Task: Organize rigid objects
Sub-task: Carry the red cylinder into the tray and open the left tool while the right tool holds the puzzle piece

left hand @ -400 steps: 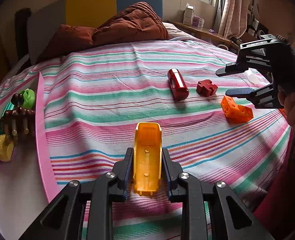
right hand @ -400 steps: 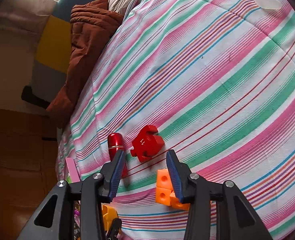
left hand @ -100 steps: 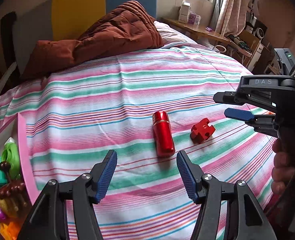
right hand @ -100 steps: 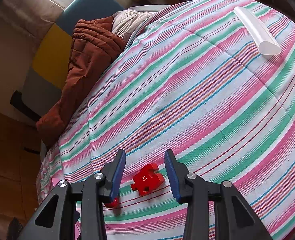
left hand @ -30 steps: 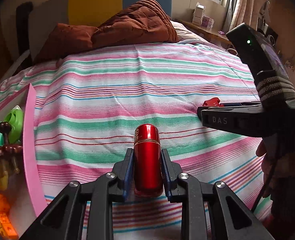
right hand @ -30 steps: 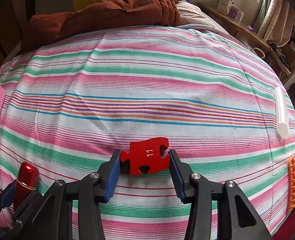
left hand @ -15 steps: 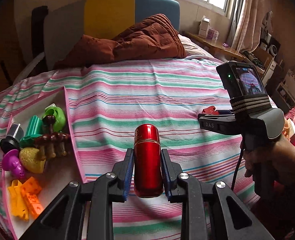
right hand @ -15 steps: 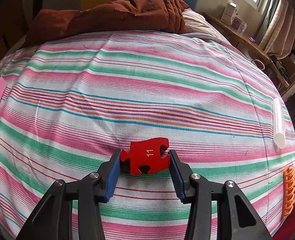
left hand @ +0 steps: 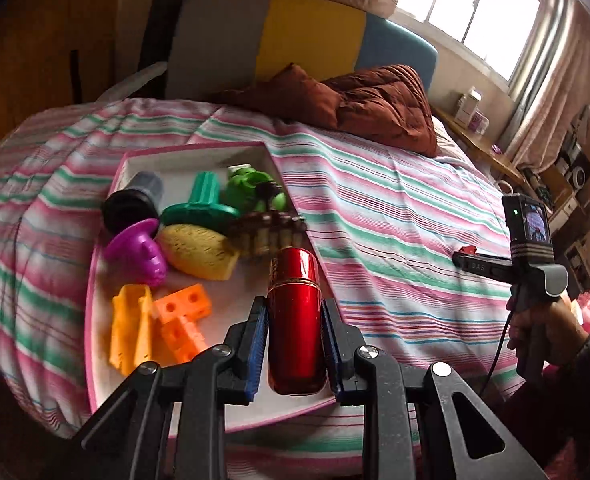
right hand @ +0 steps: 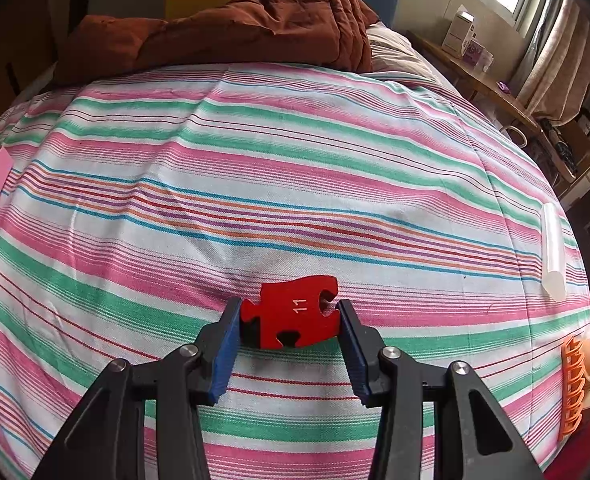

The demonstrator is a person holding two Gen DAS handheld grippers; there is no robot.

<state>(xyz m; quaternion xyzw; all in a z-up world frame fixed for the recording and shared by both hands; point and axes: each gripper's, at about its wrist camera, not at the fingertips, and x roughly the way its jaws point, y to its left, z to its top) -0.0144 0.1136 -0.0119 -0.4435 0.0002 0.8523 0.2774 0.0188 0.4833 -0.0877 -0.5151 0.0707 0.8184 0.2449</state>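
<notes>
My left gripper (left hand: pixel 295 320) is shut on a red metal cylinder (left hand: pixel 295 320) and holds it above the near right part of a pink-rimmed white tray (left hand: pixel 91 280). The tray holds an orange block (left hand: pixel 181 320), a yellow-orange scoop (left hand: pixel 129 328), a purple piece (left hand: pixel 135 250), a yellow lump (left hand: pixel 197 250), a green piece (left hand: pixel 201 202) and a black cup (left hand: pixel 133 202). My right gripper (right hand: pixel 289 320) is shut on a red puzzle piece (right hand: pixel 291 314) marked 11, just above the striped bedspread. It also shows in the left wrist view (left hand: pixel 479 266) at the right.
A brown quilt (right hand: pixel 235 28) lies at the head of the bed. A clear tube (right hand: pixel 554 258) lies at the bed's right edge. An orange comb-like piece (right hand: pixel 573 390) sits at the far right. A wooden side table (left hand: pixel 491 152) stands by the window.
My left gripper has swung left with the red cylinder, from over the bedspread to over the tray. My right gripper has lifted the puzzle piece slightly and kept its hold.
</notes>
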